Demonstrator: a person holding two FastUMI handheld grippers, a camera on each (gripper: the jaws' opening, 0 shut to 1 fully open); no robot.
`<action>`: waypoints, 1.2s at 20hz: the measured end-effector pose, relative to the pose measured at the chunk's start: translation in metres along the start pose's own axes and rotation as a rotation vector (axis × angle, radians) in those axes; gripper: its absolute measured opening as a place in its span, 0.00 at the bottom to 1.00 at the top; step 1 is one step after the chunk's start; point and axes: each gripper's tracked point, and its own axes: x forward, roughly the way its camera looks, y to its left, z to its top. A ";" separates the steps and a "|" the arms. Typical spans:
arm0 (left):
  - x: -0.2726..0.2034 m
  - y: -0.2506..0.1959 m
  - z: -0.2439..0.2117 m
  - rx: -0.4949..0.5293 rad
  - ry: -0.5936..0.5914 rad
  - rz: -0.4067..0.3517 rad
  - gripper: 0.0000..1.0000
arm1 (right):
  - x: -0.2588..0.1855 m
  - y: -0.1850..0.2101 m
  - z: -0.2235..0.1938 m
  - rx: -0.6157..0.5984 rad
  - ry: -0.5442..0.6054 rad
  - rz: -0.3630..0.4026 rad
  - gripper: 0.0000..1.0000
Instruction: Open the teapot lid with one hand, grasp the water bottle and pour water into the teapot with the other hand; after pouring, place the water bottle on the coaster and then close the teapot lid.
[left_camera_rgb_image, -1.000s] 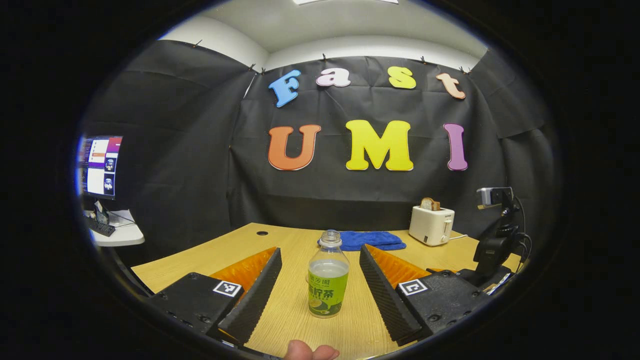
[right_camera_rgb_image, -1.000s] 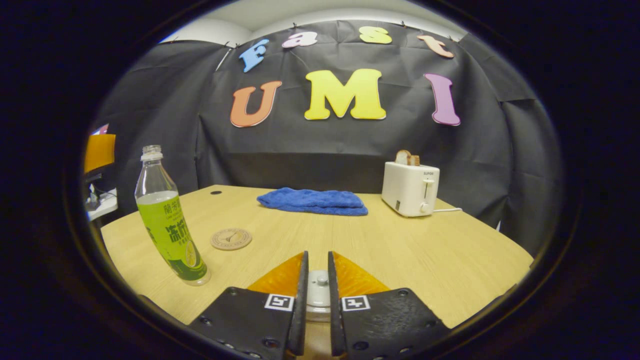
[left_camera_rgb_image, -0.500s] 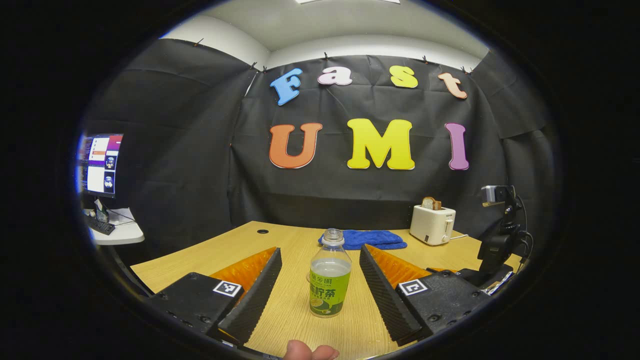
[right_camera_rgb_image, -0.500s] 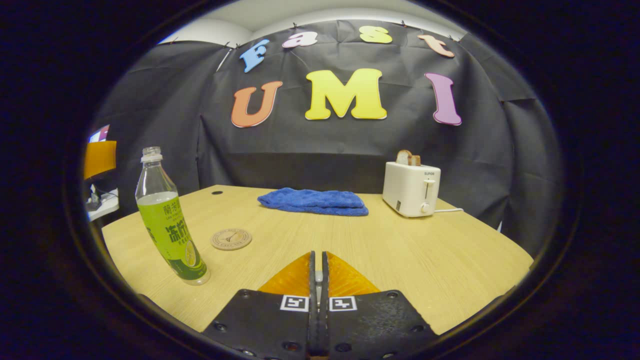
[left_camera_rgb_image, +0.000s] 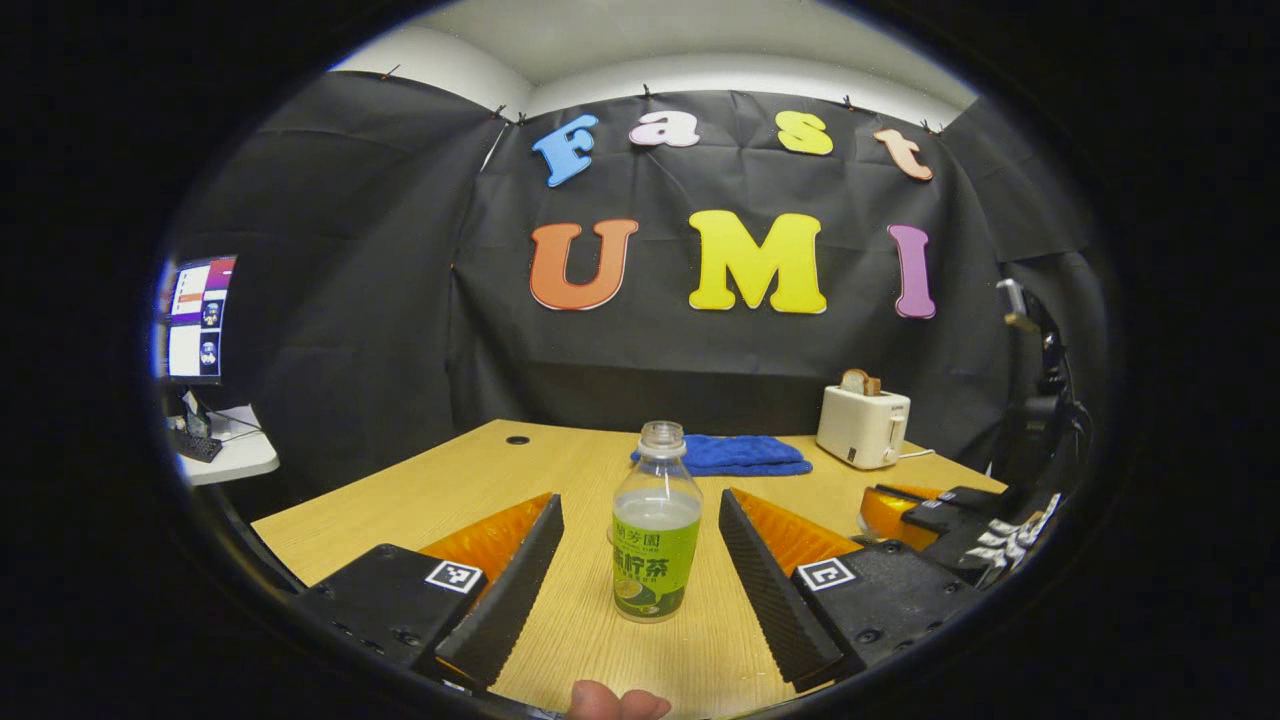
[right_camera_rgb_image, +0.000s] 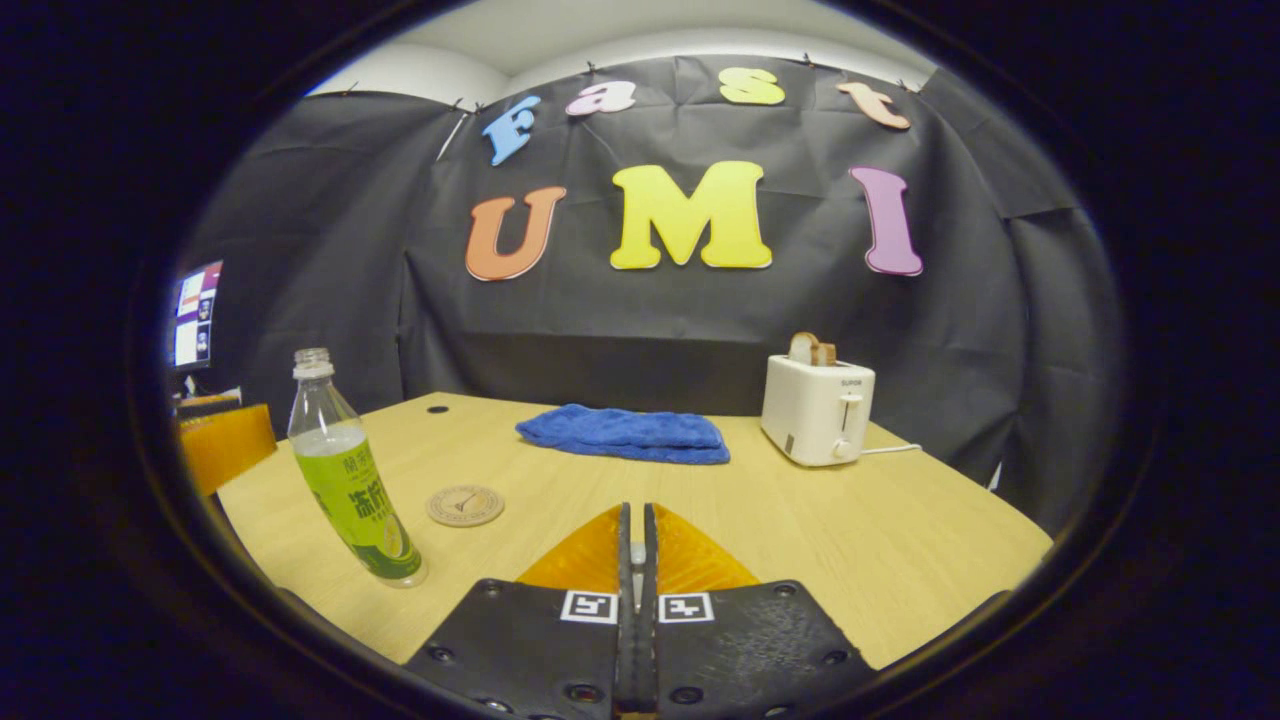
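Observation:
An uncapped clear bottle with a green label and pale liquid stands upright on the wooden table. My left gripper is open, one finger on each side of the bottle, neither touching it. In the right gripper view the bottle stands at the left, with a round coaster just right of it. My right gripper is shut, with a thin white sliver of the teapot lid's knob pinched between its fingers. The right gripper also appears at the right of the left gripper view.
A blue cloth lies at the back of the table, and a white toaster with bread stands at the back right. A monitor sits on a side desk to the left. A fingertip shows at the bottom edge.
The right gripper closed on the lid knob, then rose a little. In the left gripper view the right gripper's body moved up, and the bottle sits slightly higher between the open fingers.

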 end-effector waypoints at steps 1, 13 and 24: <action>0.002 0.001 -0.006 0.006 0.021 0.004 0.98 | -0.003 -0.005 0.003 0.001 -0.007 -0.001 0.00; 0.037 -0.013 -0.068 -0.046 0.165 -0.011 0.99 | -0.029 -0.048 0.021 -0.016 -0.042 -0.054 0.00; 0.050 -0.016 -0.090 -0.055 0.239 -0.013 0.93 | -0.029 -0.052 0.012 -0.017 -0.013 -0.053 0.00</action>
